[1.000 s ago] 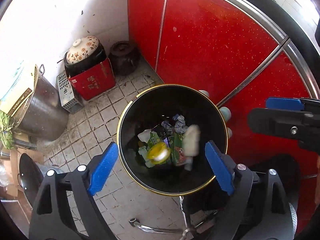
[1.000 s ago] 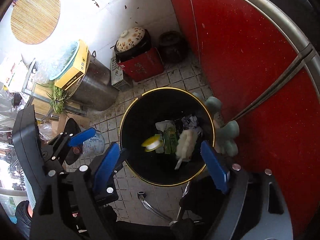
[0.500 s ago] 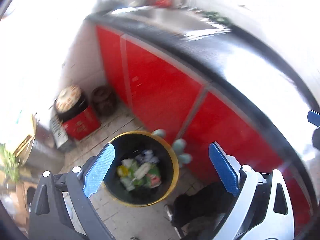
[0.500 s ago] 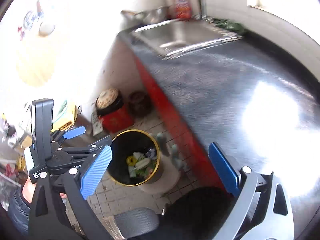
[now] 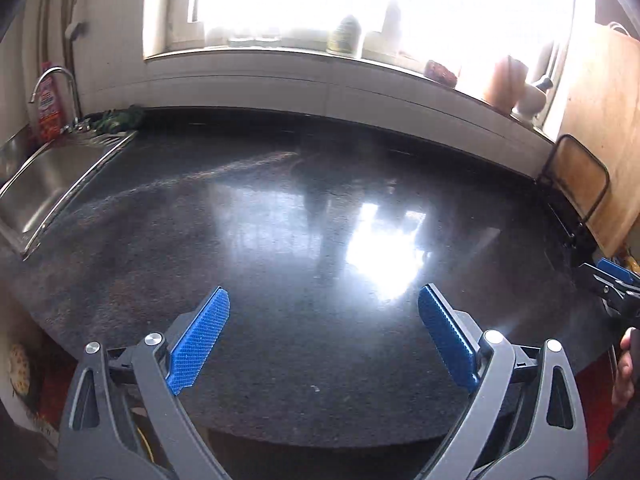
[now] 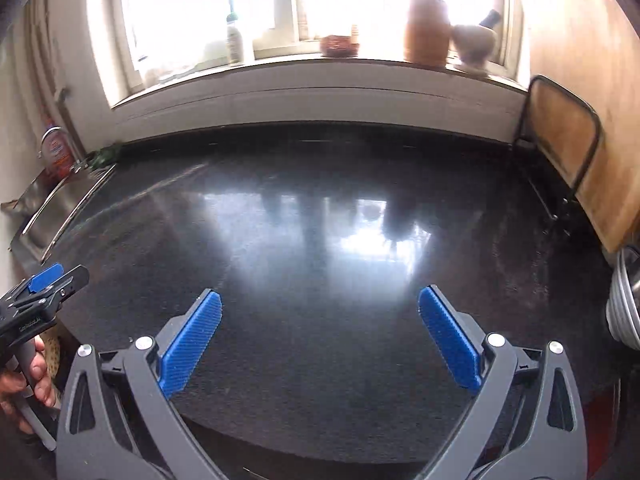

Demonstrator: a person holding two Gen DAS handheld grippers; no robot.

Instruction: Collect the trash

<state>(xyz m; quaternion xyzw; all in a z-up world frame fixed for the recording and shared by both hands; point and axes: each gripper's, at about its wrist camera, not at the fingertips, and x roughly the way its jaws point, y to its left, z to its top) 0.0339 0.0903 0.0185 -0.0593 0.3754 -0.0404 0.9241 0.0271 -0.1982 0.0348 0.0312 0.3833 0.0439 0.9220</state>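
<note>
Hovering over the dark glossy countertop (image 5: 280, 240), left gripper (image 5: 324, 320) and right gripper (image 6: 320, 320) both have blue pads spread wide, nothing between them. Sink (image 5: 48, 176) sits at far left, cutting board in a wire rack (image 6: 568, 140) at right, jars on the windowsill (image 6: 426, 32). No trash or bin in either view, so its location can't be told.

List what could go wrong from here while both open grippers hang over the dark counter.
1. Glare from the window washes over the counter, so small trash could be missed.
2. The left gripper and right gripper are close side by side; they might clash.
3. The rack could get knocked.
</note>
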